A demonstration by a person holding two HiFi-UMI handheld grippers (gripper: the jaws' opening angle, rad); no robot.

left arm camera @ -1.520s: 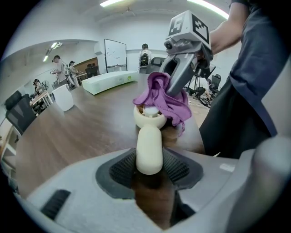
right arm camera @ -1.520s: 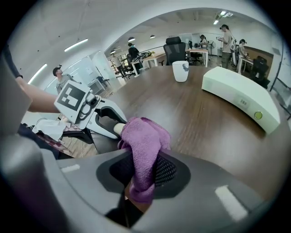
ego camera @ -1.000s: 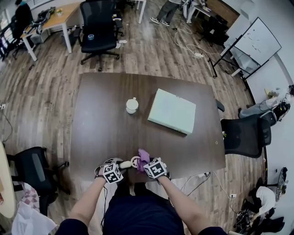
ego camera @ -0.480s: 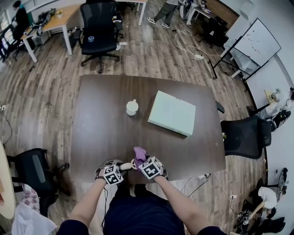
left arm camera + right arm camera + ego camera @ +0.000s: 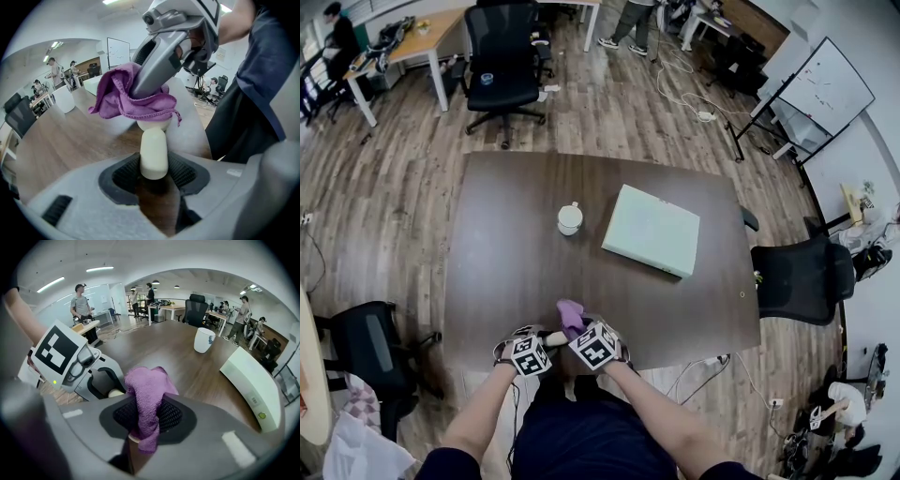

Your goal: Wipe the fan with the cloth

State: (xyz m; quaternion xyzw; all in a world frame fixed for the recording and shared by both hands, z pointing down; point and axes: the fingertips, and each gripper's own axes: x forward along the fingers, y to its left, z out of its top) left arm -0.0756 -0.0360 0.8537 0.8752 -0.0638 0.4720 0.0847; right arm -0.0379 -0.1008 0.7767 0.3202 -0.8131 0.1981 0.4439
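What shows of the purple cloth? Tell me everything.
The purple cloth is a soft, terry-looking fabric with a stitched hem. It is bunched, pinched between the jaws of the right gripper, a short tail hanging out behind them. Its loose folds drape over the top end of the cream fan, whose handle the left gripper clamps, above the near edge of the dark table.
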